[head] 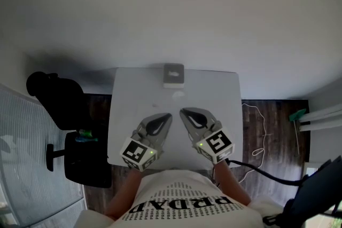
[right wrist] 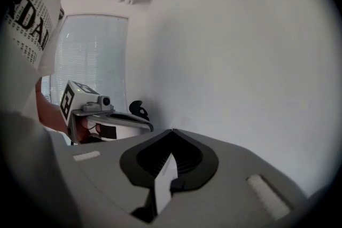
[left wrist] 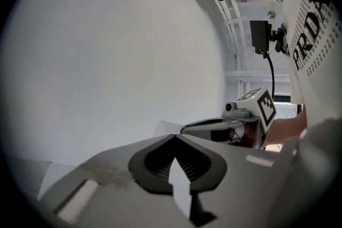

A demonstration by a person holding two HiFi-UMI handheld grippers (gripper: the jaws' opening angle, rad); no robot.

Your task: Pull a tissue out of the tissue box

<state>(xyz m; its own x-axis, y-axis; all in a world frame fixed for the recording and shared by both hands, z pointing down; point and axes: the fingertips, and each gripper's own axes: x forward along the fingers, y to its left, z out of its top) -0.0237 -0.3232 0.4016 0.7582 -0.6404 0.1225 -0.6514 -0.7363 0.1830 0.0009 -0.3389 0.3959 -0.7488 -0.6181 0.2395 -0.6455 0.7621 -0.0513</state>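
The tissue box (head: 173,75) is a small grey box standing at the far edge of the white table (head: 216,94), in the head view only. Both grippers hover side by side over the near half of the table, well short of the box. My left gripper (head: 169,115) (left wrist: 173,136) is shut with nothing between its jaws. My right gripper (head: 182,111) (right wrist: 172,131) is likewise shut and empty. Their tips point toward each other, a small gap apart. Each gripper view shows the other gripper beside it and mostly blank white wall; the box is not in them.
A black office chair (head: 56,97) and a dark seat (head: 80,160) stand left of the table. On the wooden floor to the right lie a thin white cord (head: 259,133) and a black cable (head: 267,176). The person's white printed shirt (head: 179,203) fills the near edge.
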